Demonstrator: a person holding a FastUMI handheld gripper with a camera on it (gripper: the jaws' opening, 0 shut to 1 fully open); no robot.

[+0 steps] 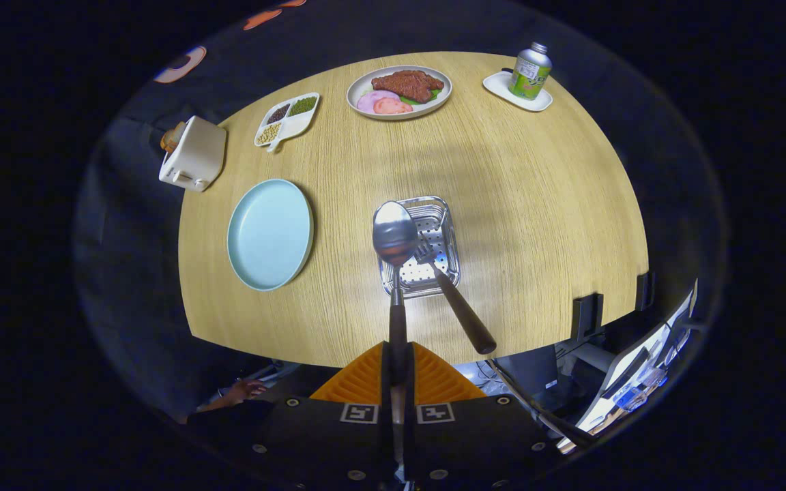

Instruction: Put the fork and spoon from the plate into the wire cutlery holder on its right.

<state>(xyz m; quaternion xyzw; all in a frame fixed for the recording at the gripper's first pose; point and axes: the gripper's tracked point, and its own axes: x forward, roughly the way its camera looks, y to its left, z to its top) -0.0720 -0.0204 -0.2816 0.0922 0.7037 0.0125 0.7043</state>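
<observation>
While hand-held gripper (pixel 398 368) clamps handle, spoon (pixel 394 239) points bowl-forward over holder (pixel 449 232).

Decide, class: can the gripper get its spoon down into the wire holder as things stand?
Probably yes. The gripper is shut on the spoon, right above the holder; only the fork leans inside.

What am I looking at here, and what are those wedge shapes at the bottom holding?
No robot: a person carries a handheld gripper, and its own camera looks along its two fingers. Those wedges are the fingers, closed on a spoon handle, bowl hanging above the wire cutlery holder. A fork already leans inside it. Left of the holder sits a light blue plate. Farther across the wooden table: a toaster, a divided dish of beans, a plate of food, and a can on a small tray.
</observation>
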